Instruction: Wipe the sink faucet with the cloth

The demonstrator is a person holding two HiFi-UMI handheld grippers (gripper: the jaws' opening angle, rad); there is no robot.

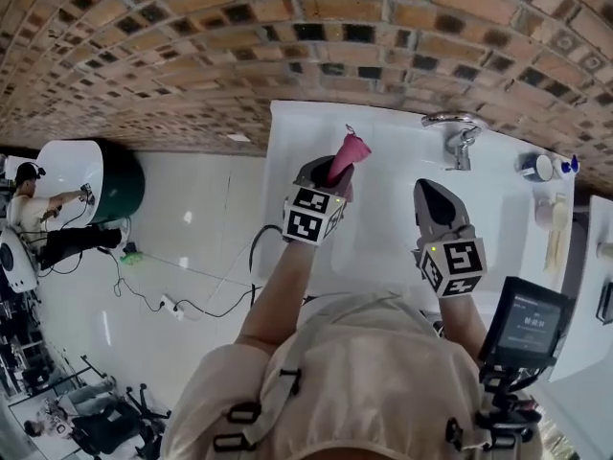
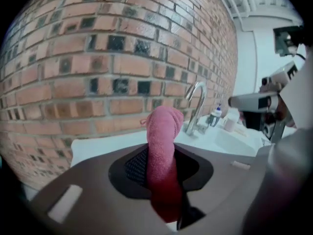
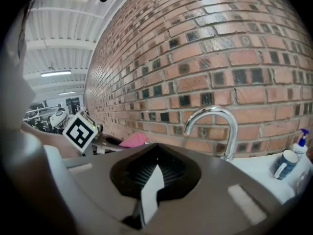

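- Two hand-held grippers are up over the white counter (image 1: 378, 247), both short of the curved chrome sink faucet (image 1: 460, 142).
- The left hand-held gripper (image 1: 330, 175) is pinching the pink terry cloth (image 1: 347, 153). The cloth stands up between its pads as a rolled bundle, off the counter and well left of the faucet.
- The right hand-held gripper (image 1: 428, 192) is nearer the faucet. Its pads stand a narrow slit apart with nothing between them.
- Step in hand, as I judge it: the cloth is picked up and on its way to the faucet, and wiping has not begun.
- The next move calls for bringing the free end of the cloth against the chrome neck, then rubbing along the arch and down to the base. The grip should be firm enough that the bundle does not slip out.
- Just right of the faucet stands a dark-blue cup with a white inside (image 1: 538, 167); I cannot tell what it holds.
- Beyond the cup is a small pale bottle with a blue top (image 3: 300, 141), its contents hidden.
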